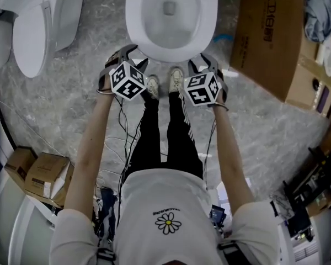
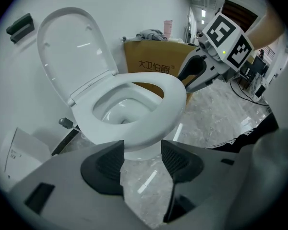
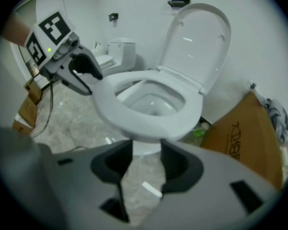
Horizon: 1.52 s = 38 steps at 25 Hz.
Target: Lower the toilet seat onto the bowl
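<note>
The white toilet seat (image 2: 175, 98) lies flat on the bowl (image 1: 171, 15), and its lid (image 2: 72, 56) stands upright against the wall. In the right gripper view the seat (image 3: 113, 110) and raised lid (image 3: 199, 42) show the same. My left gripper (image 2: 141, 150) hovers just before the seat's front rim, open with nothing between its pads. My right gripper (image 3: 146, 150) is also open and empty, close to the front rim. In the head view the left gripper (image 1: 124, 57) and right gripper (image 1: 207, 64) flank the bowl's front edge.
A large cardboard box (image 1: 270, 37) stands right of the toilet. A second toilet (image 1: 38, 21) is at the left. Small boxes (image 1: 41, 173) sit on the marble floor at the lower left. Cables trail beside the person's legs and shoes (image 1: 164, 84).
</note>
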{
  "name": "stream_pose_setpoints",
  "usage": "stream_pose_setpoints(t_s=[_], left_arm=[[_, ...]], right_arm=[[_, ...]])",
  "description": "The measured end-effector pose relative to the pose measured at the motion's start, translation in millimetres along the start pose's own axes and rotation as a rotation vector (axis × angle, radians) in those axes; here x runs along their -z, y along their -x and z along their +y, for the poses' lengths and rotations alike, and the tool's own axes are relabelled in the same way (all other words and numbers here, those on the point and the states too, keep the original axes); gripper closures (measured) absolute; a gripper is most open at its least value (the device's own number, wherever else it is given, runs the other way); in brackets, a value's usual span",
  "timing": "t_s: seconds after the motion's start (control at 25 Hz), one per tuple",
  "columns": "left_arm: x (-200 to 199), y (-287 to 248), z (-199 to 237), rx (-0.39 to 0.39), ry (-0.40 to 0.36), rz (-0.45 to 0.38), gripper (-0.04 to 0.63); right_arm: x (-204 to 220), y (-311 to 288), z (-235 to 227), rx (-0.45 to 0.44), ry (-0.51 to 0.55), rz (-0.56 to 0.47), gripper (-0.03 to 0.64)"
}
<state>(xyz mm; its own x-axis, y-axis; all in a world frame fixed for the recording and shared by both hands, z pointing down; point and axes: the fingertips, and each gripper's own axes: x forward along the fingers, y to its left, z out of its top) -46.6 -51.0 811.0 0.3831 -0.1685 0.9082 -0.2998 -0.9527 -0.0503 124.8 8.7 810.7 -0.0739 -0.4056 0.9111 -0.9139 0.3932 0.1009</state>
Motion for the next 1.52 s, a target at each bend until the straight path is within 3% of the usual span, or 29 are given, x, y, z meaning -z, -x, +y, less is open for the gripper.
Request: stream_pose_setpoints(t_s=[0.92, 1.52], left_arm=[[54, -91, -19, 0.063, 0.1, 0.131, 0.341], [55, -94, -17, 0.059, 0.104, 0.108, 0.341]], right_arm=[[56, -92, 19, -0.082, -0.015, 0.155, 0.477], [59, -100, 19, -0.074, -0.033, 0.154, 0.477]])
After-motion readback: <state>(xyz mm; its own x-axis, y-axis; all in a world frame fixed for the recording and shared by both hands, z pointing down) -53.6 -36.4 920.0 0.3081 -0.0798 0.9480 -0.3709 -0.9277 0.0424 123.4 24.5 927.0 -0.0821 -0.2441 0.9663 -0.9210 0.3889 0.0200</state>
